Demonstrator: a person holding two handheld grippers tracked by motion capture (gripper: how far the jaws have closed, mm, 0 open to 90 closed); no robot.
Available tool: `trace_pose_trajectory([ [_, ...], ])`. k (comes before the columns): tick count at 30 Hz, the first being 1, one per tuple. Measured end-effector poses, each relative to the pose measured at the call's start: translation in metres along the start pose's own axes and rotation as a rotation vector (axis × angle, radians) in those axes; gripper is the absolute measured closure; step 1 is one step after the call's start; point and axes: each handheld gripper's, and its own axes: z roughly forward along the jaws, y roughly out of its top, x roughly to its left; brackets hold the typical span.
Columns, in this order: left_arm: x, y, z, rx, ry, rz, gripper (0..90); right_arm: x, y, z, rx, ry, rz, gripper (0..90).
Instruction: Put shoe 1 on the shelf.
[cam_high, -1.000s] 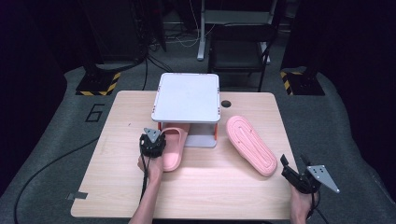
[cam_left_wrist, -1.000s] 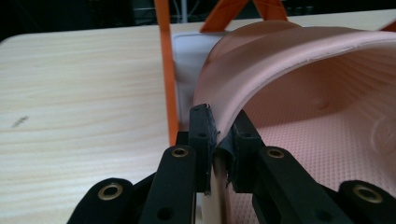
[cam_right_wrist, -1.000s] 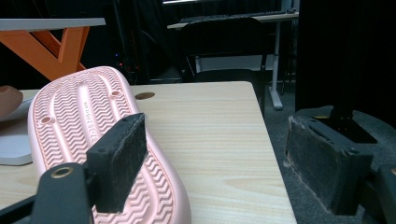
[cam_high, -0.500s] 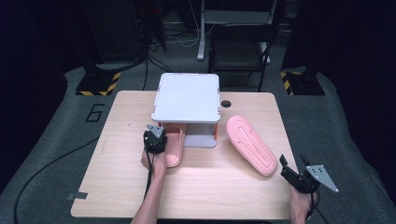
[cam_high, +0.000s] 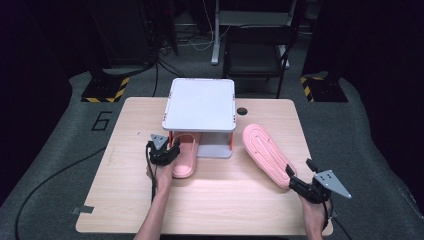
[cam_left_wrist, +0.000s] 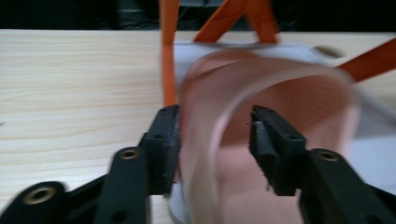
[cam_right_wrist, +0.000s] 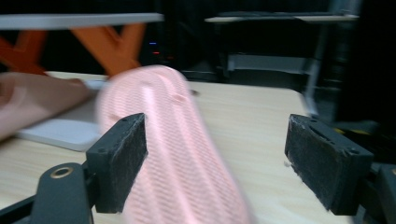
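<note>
Tabletop: pink slipper lengthwise, toe apparently under rack (blurred).

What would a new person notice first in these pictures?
Two pink slippers stand out on the pale wooden table. One slipper lies half under the small white rack with orange legs at the middle, and the left gripper, its fingers just opened, straddles that slipper's strap. The other slipper lies sole up to the right of the rack, with the open right gripper at its near end.
</note>
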Motion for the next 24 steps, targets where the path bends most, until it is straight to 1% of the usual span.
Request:
trace_pose_trajectory([
  [1,0.003,0.000,-0.005,0.005,-0.027,0.009,45.5,0.008,0.008,0.003,0.005,0.038,-0.020,20.3],
  [2,0.006,0.000,-0.010,-0.018,-0.063,0.007,42.3,0.017,0.016,0.007,0.011,0.070,-0.049,20.3],
  [3,0.010,0.001,-0.016,-0.025,-0.108,0.012,39.9,0.026,0.025,0.013,0.021,0.106,-0.069,20.3],
  [4,0.012,0.002,-0.020,-0.035,-0.132,0.009,37.1,0.039,0.037,0.019,0.027,0.149,-0.080,20.3],
  [6,0.016,0.005,-0.030,-0.050,-0.200,0.005,31.0,0.055,0.053,0.030,0.028,0.216,-0.097,20.4],
  [7,0.018,0.006,-0.035,-0.055,-0.229,0.014,28.6,0.064,0.061,0.038,0.032,0.253,-0.092,20.7],
  [8,0.019,0.007,-0.039,-0.053,-0.248,0.030,25.6,0.074,0.072,0.048,0.031,0.298,-0.087,21.6],
  [9,0.021,0.007,-0.043,-0.041,-0.273,0.056,23.6,0.079,0.077,0.055,0.032,0.323,-0.086,22.1],
  [11,0.023,0.005,-0.051,-0.033,-0.311,0.098,20.9,0.091,0.091,0.075,0.033,0.368,-0.072,23.3],
  [12,0.024,0.004,-0.055,-0.026,-0.332,0.121,20.1,0.097,0.097,0.086,0.040,0.383,-0.078,23.3],
  [13,0.026,0.001,-0.059,-0.014,-0.350,0.148,19.4,0.103,0.102,0.096,0.054,0.387,-0.083,23.3],
  [14,0.026,-0.001,-0.061,-0.009,-0.355,0.153,18.0,0.109,0.107,0.111,0.077,0.404,-0.088,23.3],
  [15,0.027,-0.004,-0.063,-0.001,-0.366,0.165,17.4,0.112,0.109,0.119,0.091,0.420,-0.083,23.3],
  [17,0.029,-0.011,-0.065,0.032,-0.386,0.193,15.1,0.118,0.113,0.140,0.120,0.431,-0.095,23.5],
  [18,0.029,-0.015,-0.065,0.039,-0.380,0.205,14.6,0.122,0.114,0.150,0.144,0.430,-0.098,23.9],
  [19,0.030,-0.018,-0.065,0.062,-0.393,0.218,14.0,0.125,0.114,0.156,0.157,0.421,-0.099,24.8],
  [20,0.030,-0.022,-0.065,0.075,-0.401,0.215,12.4,0.126,0.114,0.162,0.168,0.427,-0.100,25.3],
  [22,0.028,-0.027,-0.065,0.100,-0.414,0.224,9.9,0.127,0.113,0.171,0.181,0.427,-0.094,26.0],
  [23,0.027,-0.029,-0.065,0.113,-0.414,0.252,9.3,0.128,0.112,0.175,0.186,0.425,-0.098,26.2],
  [24,0.025,-0.031,-0.065,0.125,-0.418,0.267,8.7,0.129,0.111,0.178,0.196,0.423,-0.097,26.3],
])
